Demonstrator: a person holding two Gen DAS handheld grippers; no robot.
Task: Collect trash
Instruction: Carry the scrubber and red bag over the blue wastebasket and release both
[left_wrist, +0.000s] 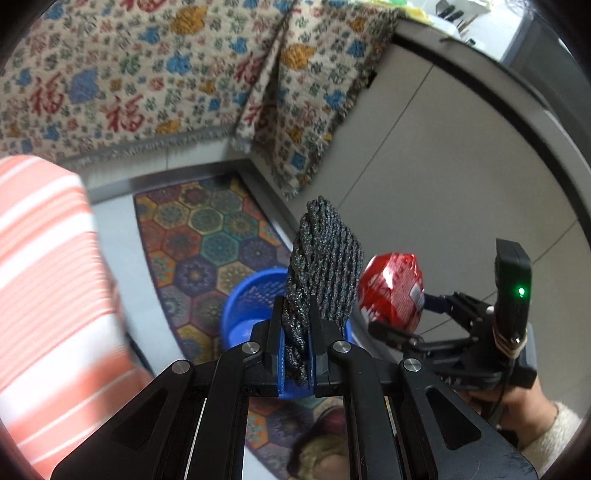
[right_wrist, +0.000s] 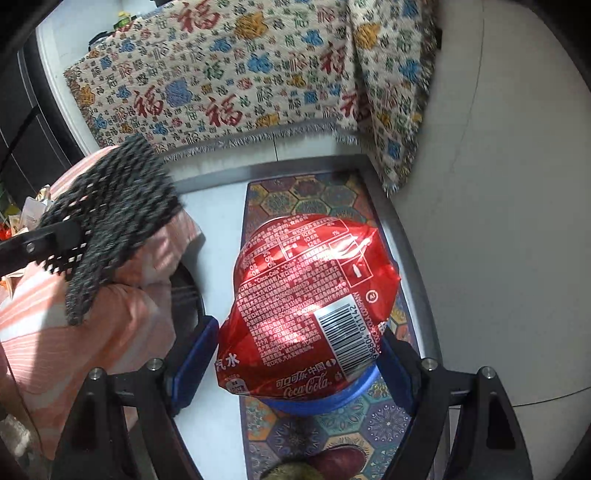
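Left wrist cam first: my left gripper (left_wrist: 295, 354) is clamped tight on a dark mesh scrap (left_wrist: 323, 262) that sticks up between the blue pads, and it blocks a good chunk of the blue bin (left_wrist: 247, 306) sitting below on the hexagon-pattern mat (left_wrist: 207, 236). Off to the right I can see my right gripper (left_wrist: 399, 314) with the crushed red can (left_wrist: 393, 291) in it, a green light glowing on its body, and a hand (left_wrist: 517, 398) in a cream sleeve holding it. A cloth (left_wrist: 147, 74) printed with big red 福 characters hangs behind, and something in orange-and-white stripes (left_wrist: 44, 277) fills the left edge, pretty blurred. Right wrist cam: the jaws stand wide with the can (right_wrist: 310, 306) gripped between the blue pads (right_wrist: 195, 362), so it's grasped, not loose. I can read "Coca-Cola", "可口可乐中国", "汽水", "COCA-COLA COMPANY" beside the barcode, plus a block of tiny print I can't make out. The can hangs right over the bin (right_wrist: 354, 391), hiding nearly all of it except a blue rim. The scrap (right_wrist: 118, 218) and left gripper (right_wrist: 55, 240) show at left over the striped fabric (right_wrist: 92, 339). Same 福 cloth (right_wrist: 240, 74) up top, and a dark red shoe (right_wrist: 340, 458) at the bottom.
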